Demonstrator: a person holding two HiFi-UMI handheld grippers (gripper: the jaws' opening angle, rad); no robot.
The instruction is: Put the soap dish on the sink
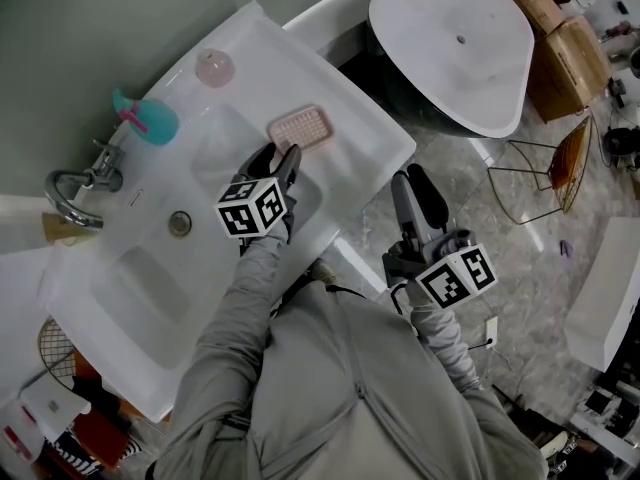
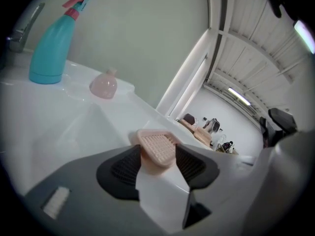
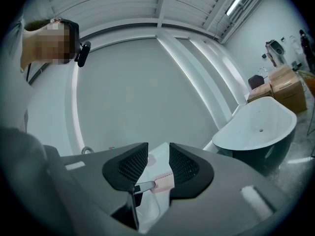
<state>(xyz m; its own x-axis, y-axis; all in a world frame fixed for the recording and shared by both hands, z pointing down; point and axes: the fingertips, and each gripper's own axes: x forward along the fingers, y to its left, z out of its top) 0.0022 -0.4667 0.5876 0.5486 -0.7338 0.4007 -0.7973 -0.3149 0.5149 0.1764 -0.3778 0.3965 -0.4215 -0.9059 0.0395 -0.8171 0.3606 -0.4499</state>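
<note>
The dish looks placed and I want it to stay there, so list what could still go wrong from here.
1. The left gripper is open, but its jaws still flank the soap dish. Backing out crooked could catch and drag it.
2. The dish lies on the sink rim right beside the basin, so a nudge could tip it in.
</note>
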